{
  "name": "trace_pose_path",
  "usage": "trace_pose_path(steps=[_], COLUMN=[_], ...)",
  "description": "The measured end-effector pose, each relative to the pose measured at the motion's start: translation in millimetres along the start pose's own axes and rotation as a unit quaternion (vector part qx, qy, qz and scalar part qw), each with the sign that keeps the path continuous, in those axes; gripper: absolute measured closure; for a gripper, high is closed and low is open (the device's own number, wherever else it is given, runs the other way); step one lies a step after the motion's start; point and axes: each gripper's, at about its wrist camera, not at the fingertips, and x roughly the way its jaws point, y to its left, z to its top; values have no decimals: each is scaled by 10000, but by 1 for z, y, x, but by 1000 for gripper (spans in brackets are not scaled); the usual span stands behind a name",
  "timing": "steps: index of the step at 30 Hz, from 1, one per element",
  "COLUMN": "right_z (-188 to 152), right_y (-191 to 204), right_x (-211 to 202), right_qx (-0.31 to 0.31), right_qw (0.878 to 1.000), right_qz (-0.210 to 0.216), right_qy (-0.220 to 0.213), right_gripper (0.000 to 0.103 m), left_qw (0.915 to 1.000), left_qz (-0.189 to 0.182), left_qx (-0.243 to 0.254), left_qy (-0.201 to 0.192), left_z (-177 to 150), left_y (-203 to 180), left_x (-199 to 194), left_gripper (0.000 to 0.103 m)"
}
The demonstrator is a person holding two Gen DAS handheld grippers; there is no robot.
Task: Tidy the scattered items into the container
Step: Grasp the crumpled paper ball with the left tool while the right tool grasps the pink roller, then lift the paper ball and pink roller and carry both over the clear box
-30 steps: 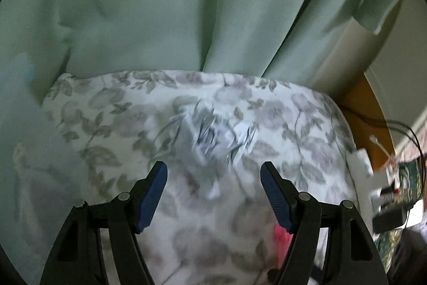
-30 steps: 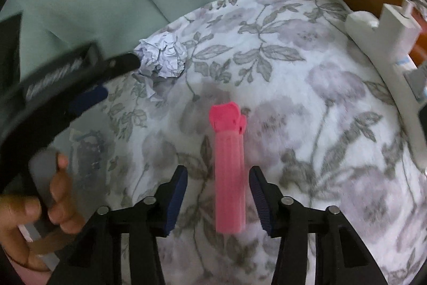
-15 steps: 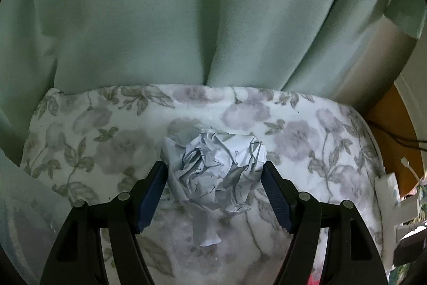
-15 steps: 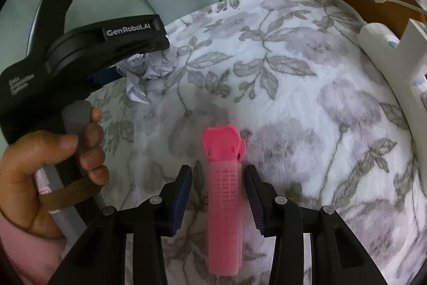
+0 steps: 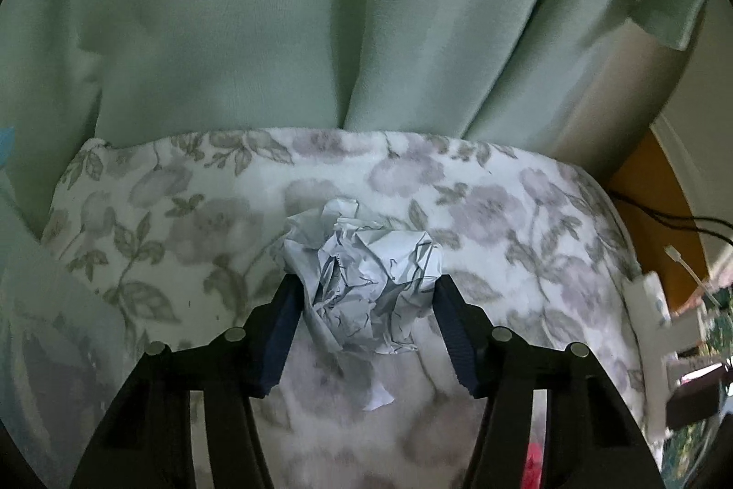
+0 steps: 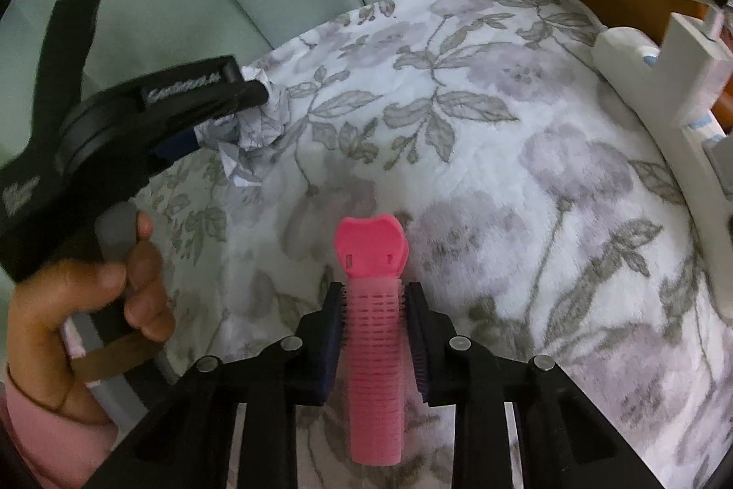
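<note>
On a flower-printed blanket [image 6: 481, 85] beneath pale green curtains [image 5: 320, 8], two hand-held tools work side by side, both pitched steeply downward. Seen from the left wrist, the left tool [image 5: 364, 305] straddles a crumpled paper ball [image 5: 362, 273] lying just below the picture's centre; its blue-padded jaws are closing, the pads touching the ball's sides at 9 and 3 o'clock, and a loose flap of paper trails toward 6 o'clock. From the right wrist, the right tool [image 6: 373, 328] is likewise closing, its pads already pressing the ribbed barrel of a pink hair roller [image 6: 373, 374] that lies lengthwise on the blanket, its flat clip end pointing to 12 o'clock beyond the fingertips. In that same view the left tool [image 6: 215, 131] reaches in from 9 o'clock, slightly blurred, with the paper ball [image 6: 256, 122] at its tip near 10 o'clock. A person's left hand [image 6: 78, 305] wraps the black grip at 8 o'clock, fingers curled around the trigger, a pink sleeve [image 6: 50, 438] and thin wristband showing at the lower edge. A white power strip [image 6: 641, 49] with cables sits at 2 o'clock, off the blanket's far edge. No container shows in either view.
</note>
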Motion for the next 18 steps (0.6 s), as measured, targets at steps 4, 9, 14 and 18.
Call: trace_pose_path(steps=[4, 9, 14, 18], right_z=[-7, -18, -29, -33], right_y=[-4, -6, -5, 0], right_x=[-14, -37, -66, -90], right_qx=[144, 318, 324, 266], right_qw=[9999, 9994, 9991, 9984], right_qz=[27, 68, 135, 232], right_qy=[-16, -85, -241, -438], right_gripper=[75, 75, 75, 75], left_qw=[10000, 9998, 9995, 9988], left_qz=[-66, -170, -319, -441], left_qx=[-18, -31, 89, 190], left_qy=[68, 126, 10, -110], left_z=[-15, -34, -50, -58], left_y=[1, 4, -3, -8], left_x=[-18, -47, -84, -113], left_gripper=[44, 45, 45, 45])
